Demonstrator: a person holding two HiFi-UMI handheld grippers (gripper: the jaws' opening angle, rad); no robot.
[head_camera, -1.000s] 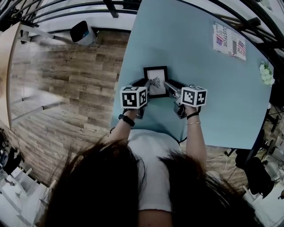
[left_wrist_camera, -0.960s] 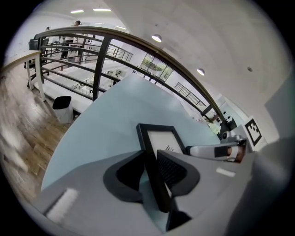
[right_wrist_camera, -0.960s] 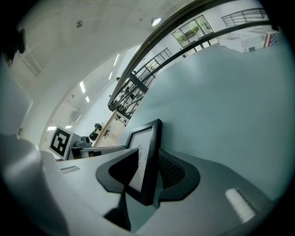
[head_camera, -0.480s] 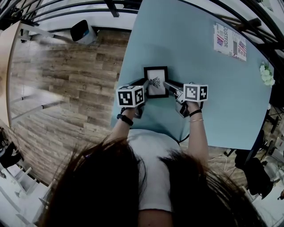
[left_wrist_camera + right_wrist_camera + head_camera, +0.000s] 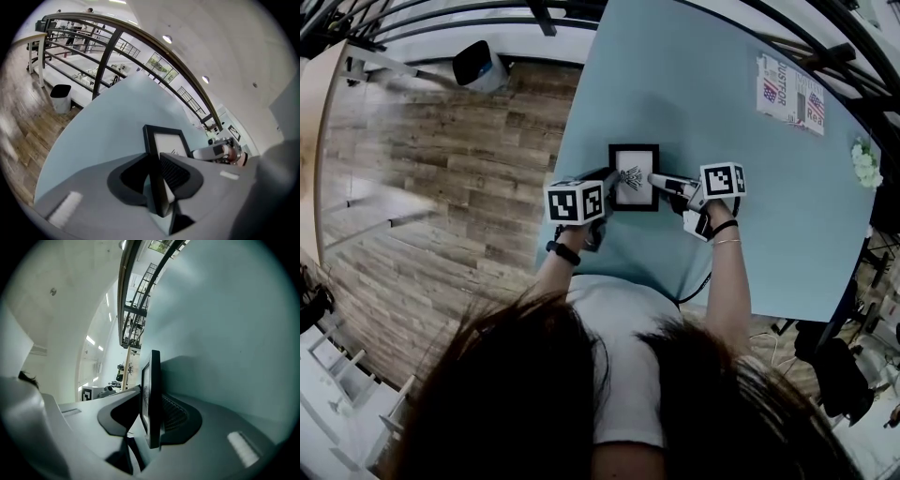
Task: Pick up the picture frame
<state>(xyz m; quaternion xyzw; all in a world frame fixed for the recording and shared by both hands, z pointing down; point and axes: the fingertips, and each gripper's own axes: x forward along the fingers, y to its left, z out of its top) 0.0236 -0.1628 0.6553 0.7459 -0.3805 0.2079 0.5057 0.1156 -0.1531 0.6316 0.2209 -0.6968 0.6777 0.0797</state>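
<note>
Pale blue table (image 5: 722, 112) over a wooden floor (image 5: 459, 187). Your picture frame (image 5: 634, 176) is over the table's near part, face up toward you, its long axis running away from you. Your left gripper (image 5: 608, 178) is clamped on the frame's left edge and your right gripper (image 5: 656, 179) on its right edge. Since a second ago your right gripper has swung outward to the right, and the frame has edged slightly that way.

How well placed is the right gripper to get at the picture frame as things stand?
Very likely yes, it is on it: the right gripper has its jaws closed on the right edge of the picture frame, with nothing in between. The left gripper grips the opposite edge.
</note>
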